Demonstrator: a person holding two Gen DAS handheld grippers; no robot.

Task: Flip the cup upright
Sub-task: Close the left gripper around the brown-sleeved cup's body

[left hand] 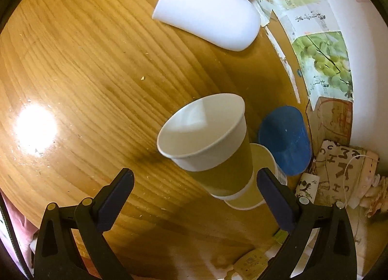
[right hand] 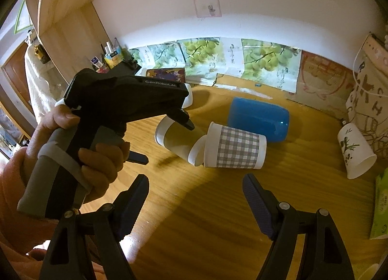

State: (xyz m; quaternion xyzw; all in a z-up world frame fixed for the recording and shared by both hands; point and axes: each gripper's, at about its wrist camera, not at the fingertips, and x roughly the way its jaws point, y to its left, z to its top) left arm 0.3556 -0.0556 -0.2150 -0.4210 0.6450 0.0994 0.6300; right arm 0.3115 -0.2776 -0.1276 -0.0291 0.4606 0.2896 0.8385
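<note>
A paper cup with a brown sleeve (left hand: 213,149) lies on its side on the wooden table, mouth toward my left camera; it also shows in the right wrist view (right hand: 175,140). My left gripper (left hand: 194,197) is open, its fingers either side of the cup's base end without touching. A checked paper cup (right hand: 236,150) lies on its side against it, mouth toward the brown cup; in the left wrist view only its rim (left hand: 257,178) shows behind. My right gripper (right hand: 196,197) is open and empty, in front of both cups.
A blue plastic cup (right hand: 259,119) lies on its side behind the paper cups. A large white cup (left hand: 208,10) lies farther back. A panda-print paper cup (right hand: 355,153) lies at the right. Grape-print cardboard (right hand: 266,61) lines the back wall. A green packet (right hand: 380,204) sits at the right edge.
</note>
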